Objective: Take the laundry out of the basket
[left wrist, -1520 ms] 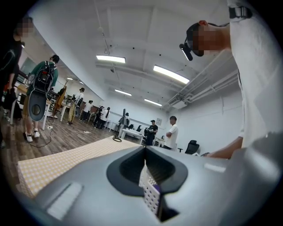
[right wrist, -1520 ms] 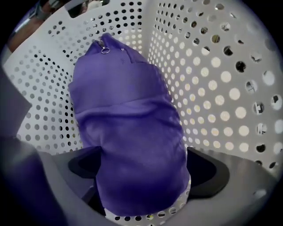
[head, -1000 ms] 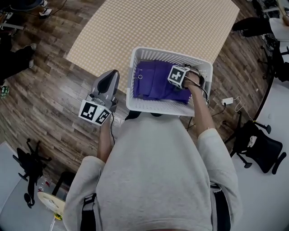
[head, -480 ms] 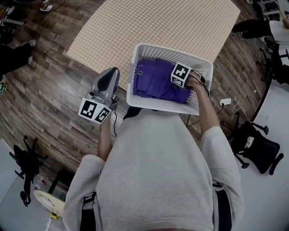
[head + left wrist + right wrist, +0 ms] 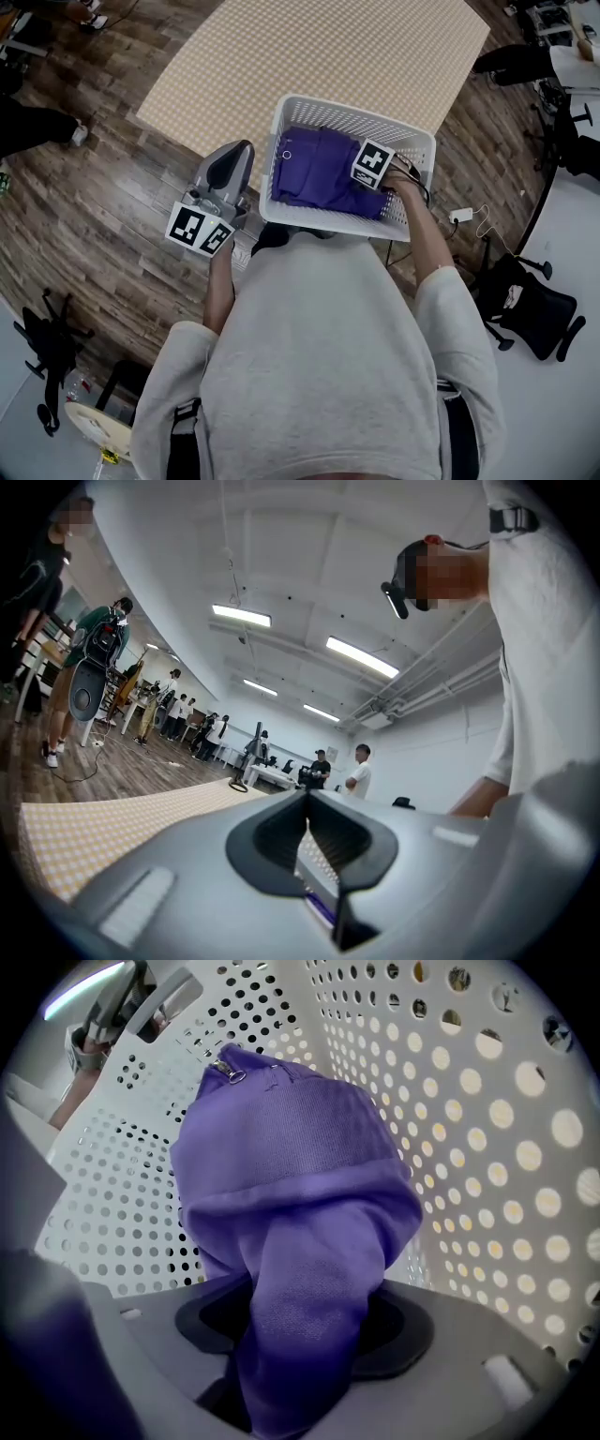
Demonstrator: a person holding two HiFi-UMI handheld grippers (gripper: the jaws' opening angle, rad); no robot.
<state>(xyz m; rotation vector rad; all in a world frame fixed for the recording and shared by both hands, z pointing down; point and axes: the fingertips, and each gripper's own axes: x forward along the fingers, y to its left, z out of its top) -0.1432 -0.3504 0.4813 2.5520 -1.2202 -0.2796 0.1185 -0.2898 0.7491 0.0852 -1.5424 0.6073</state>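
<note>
A white perforated laundry basket (image 5: 281, 122) stands on the wood floor in front of the person. A purple garment (image 5: 314, 169) lies inside it. My right gripper (image 5: 367, 173) reaches down into the basket at the garment's right end, its marker cube on top. In the right gripper view a thick fold of the purple garment (image 5: 300, 1166) fills the gap of the right gripper (image 5: 300, 1335); its jaws are closing and the pads pinch the cloth. My left gripper (image 5: 234, 155) hovers outside the basket's left wall, shut and holding nothing, as its own view of the left gripper (image 5: 307, 822) confirms.
A large checkered cloth (image 5: 319, 47) is spread on the floor beyond the basket. A white plug with a cable (image 5: 464, 214) lies to the right, near a black chair (image 5: 530, 305). Basket walls (image 5: 487, 1147) rise close around the right gripper. Several people (image 5: 356, 771) stand far off.
The right gripper has stayed low in the basket and shifted slightly over the garment's right end. The left gripper has hardly moved beside the basket.
</note>
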